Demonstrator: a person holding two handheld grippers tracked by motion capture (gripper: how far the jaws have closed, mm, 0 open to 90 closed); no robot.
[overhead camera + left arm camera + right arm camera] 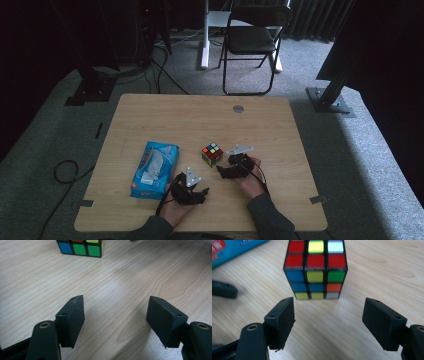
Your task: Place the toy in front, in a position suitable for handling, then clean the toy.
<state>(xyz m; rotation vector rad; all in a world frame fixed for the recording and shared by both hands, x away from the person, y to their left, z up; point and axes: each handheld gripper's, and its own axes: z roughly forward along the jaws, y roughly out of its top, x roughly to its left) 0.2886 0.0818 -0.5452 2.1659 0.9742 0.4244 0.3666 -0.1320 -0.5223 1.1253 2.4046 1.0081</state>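
Two grippers sat low over the worktop (165, 115), one in each of your hands. Your right gripper (328, 322) faced the puzzle cube (315, 270) from close by; its jaws were spread, with bare wood between them and the cube just beyond their tips, not touched. The cube rested flat near the middle of the worktop, just left of that gripper in the high view. Your left gripper (115, 322) lay nearer you and left of the right one, jaws likewise spread over bare wood, the cube's lower row well ahead of it. A blue tissue pack (155, 169) lay flat left of the cube, just beside your left gripper.
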